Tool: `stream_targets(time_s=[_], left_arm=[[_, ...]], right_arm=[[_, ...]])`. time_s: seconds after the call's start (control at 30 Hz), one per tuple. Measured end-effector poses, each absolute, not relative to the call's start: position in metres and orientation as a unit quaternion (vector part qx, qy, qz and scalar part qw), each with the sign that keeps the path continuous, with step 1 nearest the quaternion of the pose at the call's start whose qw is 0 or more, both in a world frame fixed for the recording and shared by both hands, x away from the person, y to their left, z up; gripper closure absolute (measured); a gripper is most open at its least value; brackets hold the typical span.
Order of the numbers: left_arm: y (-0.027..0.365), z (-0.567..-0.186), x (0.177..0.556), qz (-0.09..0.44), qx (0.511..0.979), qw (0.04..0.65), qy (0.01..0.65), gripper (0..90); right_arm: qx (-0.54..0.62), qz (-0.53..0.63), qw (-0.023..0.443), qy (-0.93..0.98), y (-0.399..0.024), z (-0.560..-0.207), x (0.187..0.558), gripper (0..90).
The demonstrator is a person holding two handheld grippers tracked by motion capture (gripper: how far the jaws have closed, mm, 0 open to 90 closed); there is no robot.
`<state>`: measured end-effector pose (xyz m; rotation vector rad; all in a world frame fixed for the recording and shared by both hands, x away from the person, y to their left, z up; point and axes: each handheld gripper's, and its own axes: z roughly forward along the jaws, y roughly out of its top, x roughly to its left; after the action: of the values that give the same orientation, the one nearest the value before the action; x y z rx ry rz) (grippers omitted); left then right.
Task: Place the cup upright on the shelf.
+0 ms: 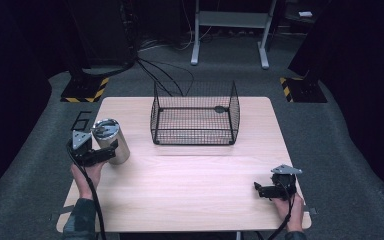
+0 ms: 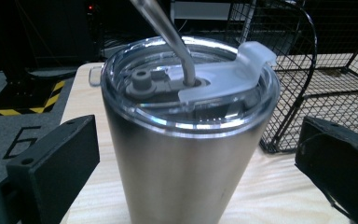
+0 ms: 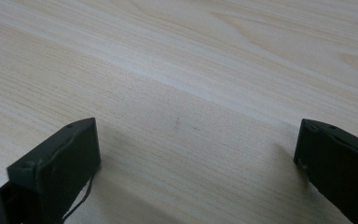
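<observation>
Steel tumbler [image 2: 186, 140] stands upright on tabletop [image 1: 190, 190], left of wire basket [image 1: 195, 117]. Left tool [image 1: 100, 152] spread, straddling it untouched. Rigid, smooth, likely slippery: grip mid-body, below lid [image 2: 191, 79]. Right tool [image 1: 267, 190] spread, idle.

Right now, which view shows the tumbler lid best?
The left gripper view: the lid is close, with its clear rim, metal straw and flip tab plain. The high view shows the tumbler small at the table's left, its lid a shiny disc. The right gripper view looks at bare table.
</observation>
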<state>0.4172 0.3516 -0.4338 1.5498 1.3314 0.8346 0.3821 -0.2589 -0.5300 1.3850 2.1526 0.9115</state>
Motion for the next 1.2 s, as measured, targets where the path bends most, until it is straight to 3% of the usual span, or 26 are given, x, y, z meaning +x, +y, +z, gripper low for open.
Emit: stream_targets(time_s=[1.2], left_arm=[[0.336,-0.448,0.447,0.383,0.579,0.447,0.564,1.6]], right_arm=[[0.499,0.327,0.210,0.774,-0.259,-0.530,0.382,0.0]])
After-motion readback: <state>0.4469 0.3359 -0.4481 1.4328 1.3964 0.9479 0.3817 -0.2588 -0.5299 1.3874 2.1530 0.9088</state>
